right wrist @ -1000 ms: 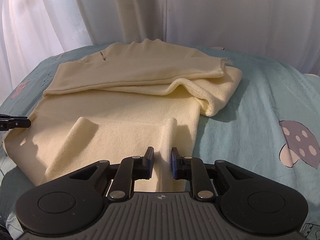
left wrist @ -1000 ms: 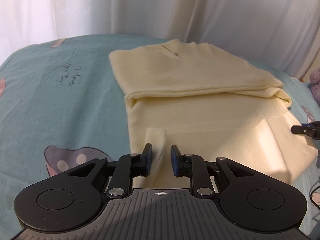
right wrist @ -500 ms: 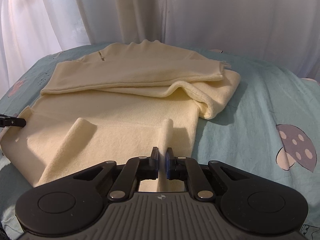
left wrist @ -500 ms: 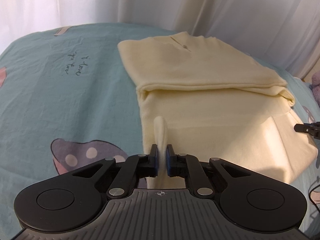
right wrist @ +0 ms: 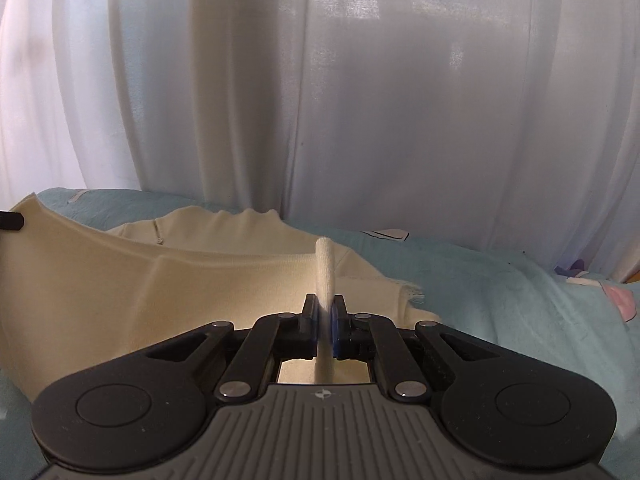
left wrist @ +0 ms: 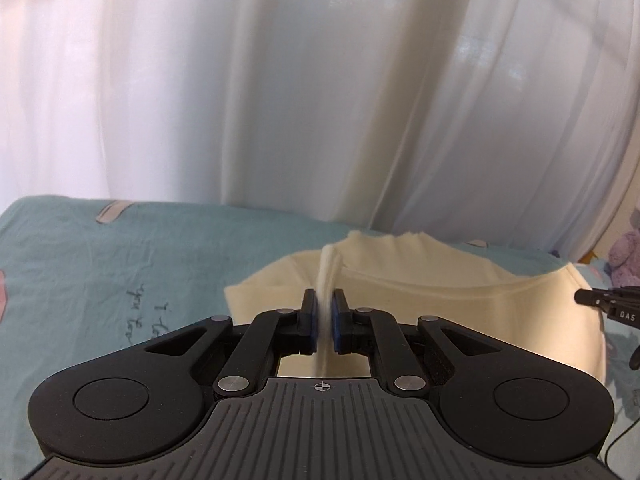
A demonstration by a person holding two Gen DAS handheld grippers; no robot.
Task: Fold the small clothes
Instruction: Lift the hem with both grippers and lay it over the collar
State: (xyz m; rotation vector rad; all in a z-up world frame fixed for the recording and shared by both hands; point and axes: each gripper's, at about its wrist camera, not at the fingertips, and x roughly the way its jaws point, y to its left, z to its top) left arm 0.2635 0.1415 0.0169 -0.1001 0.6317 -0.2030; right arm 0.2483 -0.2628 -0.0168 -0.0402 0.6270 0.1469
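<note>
While cream sweater (left wrist: pixel 460 312) lies on teal bed sheet (left wrist: pixel 120 264), near edge raised; left hand-held gripper (left wrist: pixel 324 322) clamped on fabric pleat, right hand-held gripper (right wrist: pixel 325 326) likewise. White curtain (left wrist: pixel 320 100) behind. Purple plush toy (left wrist: pixel 626 258) far right. Sheet handwriting unreadable.

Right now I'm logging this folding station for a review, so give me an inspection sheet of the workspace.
Surface: teal printed bedsheet, creased, with handwriting and mushroom prints.
Job's things: cream sweater, near hem raised off the sheet, collar end resting on it.
Clutter: purple plush toy at the far right edge.
Grippers: left tongs shut on a pinch of hem; right tongs shut on another pinch.
Cables: thin dark cable at lower right of the left view.
Surroundings: white sheer curtain behind the bed.
</note>
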